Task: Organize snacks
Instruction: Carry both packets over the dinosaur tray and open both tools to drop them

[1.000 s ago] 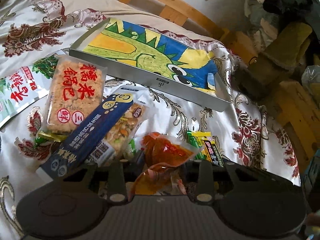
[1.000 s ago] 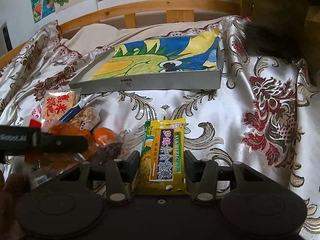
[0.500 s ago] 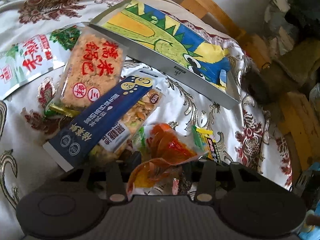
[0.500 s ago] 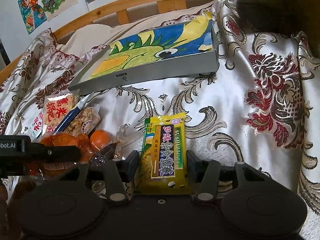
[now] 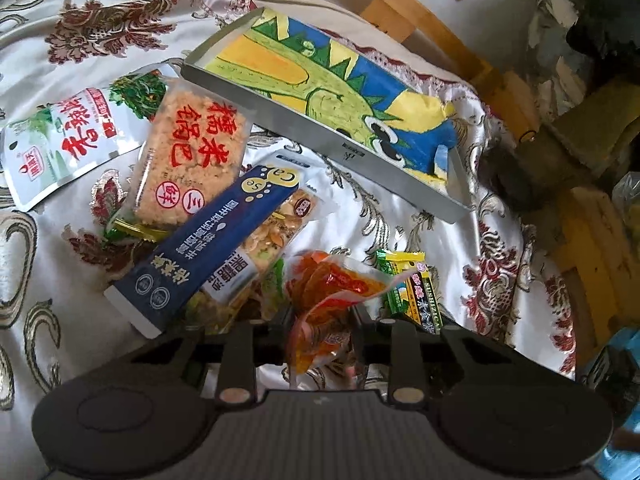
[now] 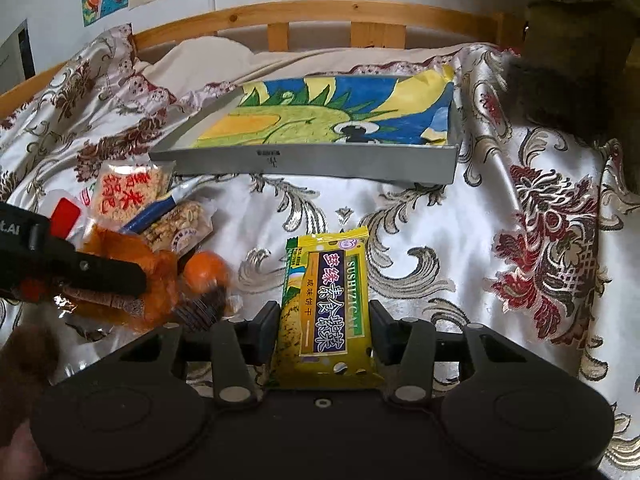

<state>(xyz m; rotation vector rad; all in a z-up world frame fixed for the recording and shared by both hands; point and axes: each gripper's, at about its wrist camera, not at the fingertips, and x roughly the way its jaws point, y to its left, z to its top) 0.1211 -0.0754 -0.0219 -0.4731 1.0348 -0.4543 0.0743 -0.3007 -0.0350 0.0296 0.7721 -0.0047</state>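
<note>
We've got the left gripper (image 5: 320, 334) pinching the orange snack pouch (image 5: 332, 292) between its two fingers, and compared with a second ago the pouch sits higher and more crumpled in the jaws, its top folded over toward the right. Our left view has also swung: the grey tray (image 5: 320, 136) with the dinosaur drawing now runs more steeply across the frame, and the white-and-green packet (image 5: 64, 140) at far left shows far more of itself than before.

On the right, our right gripper (image 6: 323, 334) has its fingers closed in against the sides of the yellow biscuit packet (image 6: 328, 312), which stands lengthwise between them over the floral bedspread (image 6: 520, 208). That grip looks the same as a second ago; what differs is the view, now more level, with the tray (image 6: 304, 160) squarer to us and the wooden bed rail (image 6: 320, 16) in full sight.

Beside the left gripper lie the rice cracker pack (image 5: 192, 160), the dark blue packet (image 5: 208, 248) resting across the nut bar (image 5: 272, 236), all in much the same heap near the tray's long wall. From the right view, the left gripper's black finger (image 6: 100, 276) crosses the orange pouch (image 6: 132, 280), well apart from the tray.
</note>
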